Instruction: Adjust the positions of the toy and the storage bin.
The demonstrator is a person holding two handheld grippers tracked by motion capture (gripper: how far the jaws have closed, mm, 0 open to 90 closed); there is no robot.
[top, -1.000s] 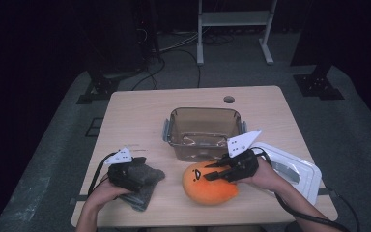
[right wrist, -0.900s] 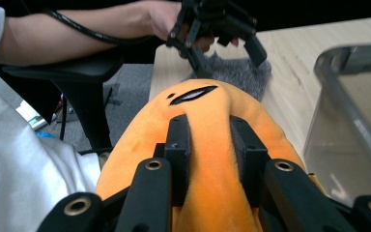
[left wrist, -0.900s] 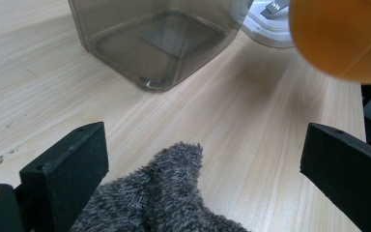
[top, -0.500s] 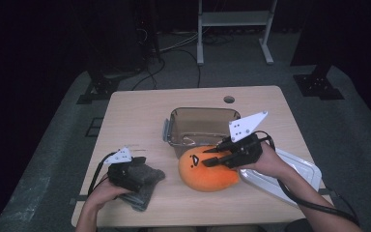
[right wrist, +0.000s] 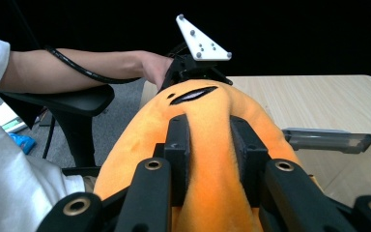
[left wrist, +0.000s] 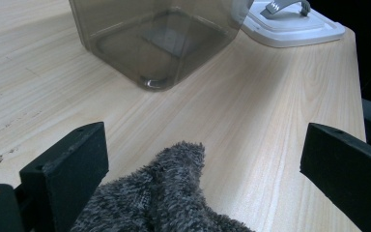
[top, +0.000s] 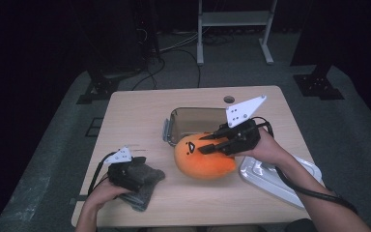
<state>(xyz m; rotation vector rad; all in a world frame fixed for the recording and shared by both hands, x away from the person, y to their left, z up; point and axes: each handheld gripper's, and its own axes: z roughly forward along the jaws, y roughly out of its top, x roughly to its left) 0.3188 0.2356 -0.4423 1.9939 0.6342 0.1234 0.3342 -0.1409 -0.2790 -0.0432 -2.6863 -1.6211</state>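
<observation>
An orange plush toy (top: 204,159) with a dark face hangs just above the table, in front of a clear plastic container (top: 193,121). My right gripper (top: 208,143) is shut on a fold of the plush (right wrist: 207,106), which bulges between the two black fingers (right wrist: 178,140). A grey fuzzy cloth (top: 147,183) lies at the front left. My left gripper (top: 140,170) rests over it, open, its jaws wide apart with the cloth (left wrist: 164,198) low between them and untouched by the pads. The empty container (left wrist: 159,43) stands ahead of it.
A white lid (top: 278,176) with a grey handle lies at the front right, partly over the table's edge, and also shows in the left gripper view (left wrist: 294,26). A small round hole (top: 229,99) marks the far side. Dark floor, cables and stands surround the table.
My right gripper has risen with the plush and carried it back and left toward the container. The left hand and the cloth have stayed put.
</observation>
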